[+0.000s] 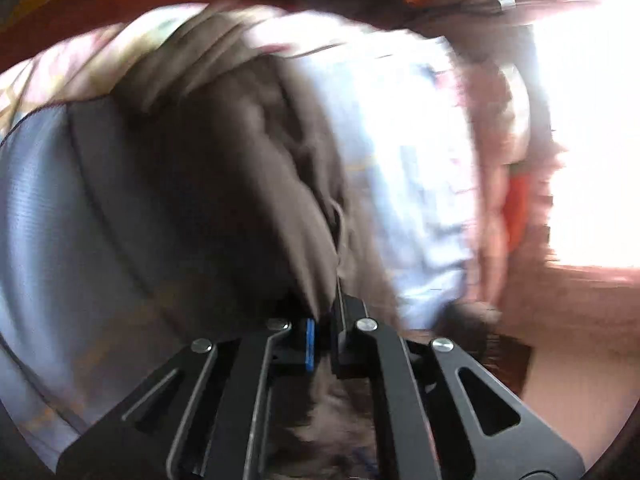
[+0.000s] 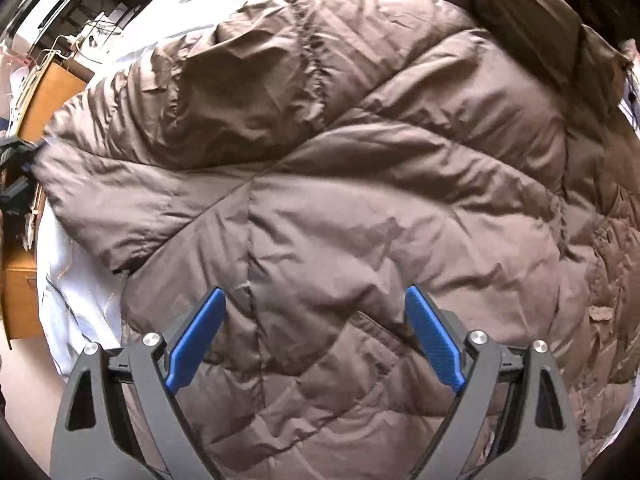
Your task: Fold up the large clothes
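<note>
Softly quilted, the puffy brown jacket [image 2: 340, 168] lies under the spread right claw [image 2: 316, 336]; left claw [image 1: 324, 336] pinches its edge.

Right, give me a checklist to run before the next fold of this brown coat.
1. Left claw shut on coat edge: ok.
2. Right claw open, holding nothing: ok.
3. Right claw over the coat: ok; touching it: cannot tell.
4. Coat lying on white sheet: ok.
5. Coat smooth: not ok, wrinkled.
6. Left view sharp enough to judge the fold line: not ok, blurred.
</note>
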### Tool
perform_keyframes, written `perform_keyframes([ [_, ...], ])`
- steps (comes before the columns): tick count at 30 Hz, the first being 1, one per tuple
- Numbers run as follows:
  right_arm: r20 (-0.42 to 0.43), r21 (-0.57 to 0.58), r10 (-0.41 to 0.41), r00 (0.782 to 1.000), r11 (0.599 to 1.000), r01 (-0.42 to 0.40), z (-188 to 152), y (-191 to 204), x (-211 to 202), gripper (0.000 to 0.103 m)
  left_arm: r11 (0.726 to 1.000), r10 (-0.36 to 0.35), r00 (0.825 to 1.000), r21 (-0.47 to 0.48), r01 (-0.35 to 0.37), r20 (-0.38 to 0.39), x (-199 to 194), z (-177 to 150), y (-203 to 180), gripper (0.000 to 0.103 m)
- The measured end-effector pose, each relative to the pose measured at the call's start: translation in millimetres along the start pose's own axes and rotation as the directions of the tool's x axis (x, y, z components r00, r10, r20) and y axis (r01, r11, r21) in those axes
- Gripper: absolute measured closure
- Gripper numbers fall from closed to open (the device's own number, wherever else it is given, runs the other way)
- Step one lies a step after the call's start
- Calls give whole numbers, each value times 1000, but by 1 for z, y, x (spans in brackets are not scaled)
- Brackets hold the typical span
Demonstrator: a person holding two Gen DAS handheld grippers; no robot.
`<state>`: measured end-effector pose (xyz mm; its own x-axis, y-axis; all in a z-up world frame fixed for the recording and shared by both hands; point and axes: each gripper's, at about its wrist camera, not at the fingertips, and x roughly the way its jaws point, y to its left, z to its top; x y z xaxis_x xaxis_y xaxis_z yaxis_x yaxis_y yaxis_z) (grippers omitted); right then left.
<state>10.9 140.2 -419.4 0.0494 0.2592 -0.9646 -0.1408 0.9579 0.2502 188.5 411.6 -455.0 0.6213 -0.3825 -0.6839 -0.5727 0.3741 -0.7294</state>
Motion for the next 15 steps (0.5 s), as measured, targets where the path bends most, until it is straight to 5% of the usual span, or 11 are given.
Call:
perform_keyframes([
  [5, 21, 130, 8, 1000, 992, -11, -17, -52, -30, 11, 964, -135, 991, 227, 137, -23, -18, -58, -102, 99],
  [10, 60, 263, -23, 998, 965, 7, -46, -130, -67, 11, 808, -112, 971, 550, 213, -212, 29, -168, -223, 99],
  [11, 67, 289, -38, 997, 957, 17, -52, -144, -72, 11, 771, -97, 953, 584, 254, -286, 48, -200, -241, 99],
  [13, 76, 349, -72, 995, 936, 41, -65, -174, -84, 11, 744, -45, 917, 599, 295, -397, 77, -246, -253, 98],
  [15, 72, 423, -111, 991, 903, 71, -81, -205, -92, 11, 703, 91, 855, 641, 308, -510, 120, -303, -253, 95],
])
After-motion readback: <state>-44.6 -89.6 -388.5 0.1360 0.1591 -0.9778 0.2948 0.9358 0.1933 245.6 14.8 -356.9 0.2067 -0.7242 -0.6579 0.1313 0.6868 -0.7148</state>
